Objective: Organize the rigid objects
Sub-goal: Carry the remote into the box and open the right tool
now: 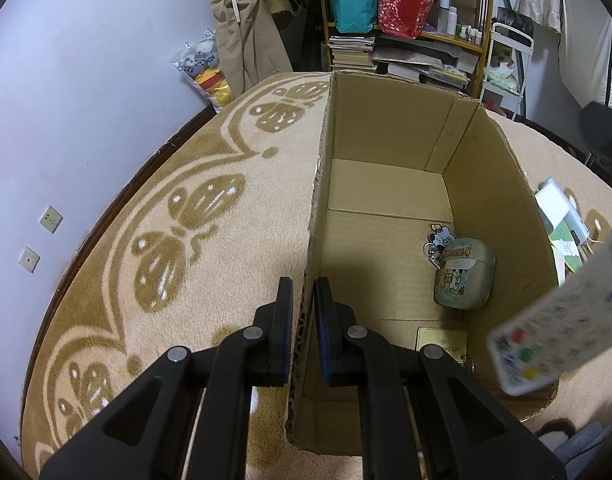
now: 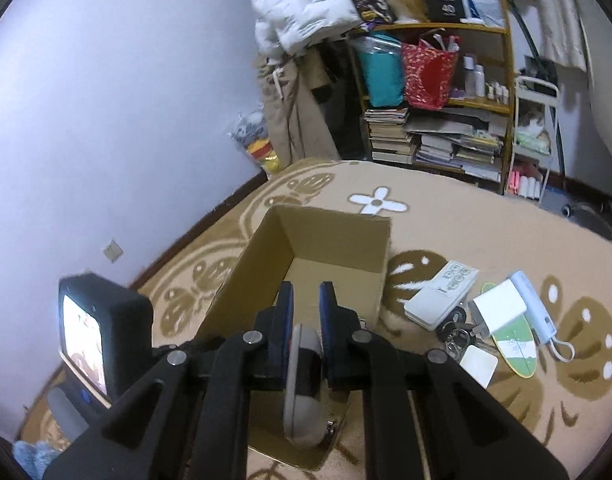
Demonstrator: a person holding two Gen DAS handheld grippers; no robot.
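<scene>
**Remote control hangs over cardboard box as tidying goes on**

We hold a grey remote control [image 2: 301, 376] between the pads of our right gripper [image 2: 306, 304], its jaws drawn narrow onto the remote's flat faces. From the right wrist view we see it edge-on: a slim, rounded grey body with a dark band where the pads clamp it, its long axis running along the fingers and its free end hanging down toward us, over the near end of the open cardboard box [image 2: 338, 240]. From the left wrist view the same remote [image 1: 546, 340] comes in from the right edge of the frame, blurred, slanting down and to the left above the box's near right corner; its pale face shows red, green and yellow buttons near the low end.

Our left gripper [image 1: 303, 292] is closed narrow on the box's left wall [image 1: 318, 184], one finger outside and one inside. The box stands on a beige rug with a brown pattern [image 1: 185, 216]. On its floor lie a small greenish tin with cartoon figures [image 1: 464, 276], a cartoon keyring [image 1: 436, 240] just beside it, and a gold-coloured card [image 1: 442, 340] nearer us.

On the rug to the right of the box we see a white remote [image 2: 442, 292], a white charger block [image 2: 500, 306], keys [image 2: 454, 330] and a white-and-blue power bank [image 2: 534, 308].
</scene>
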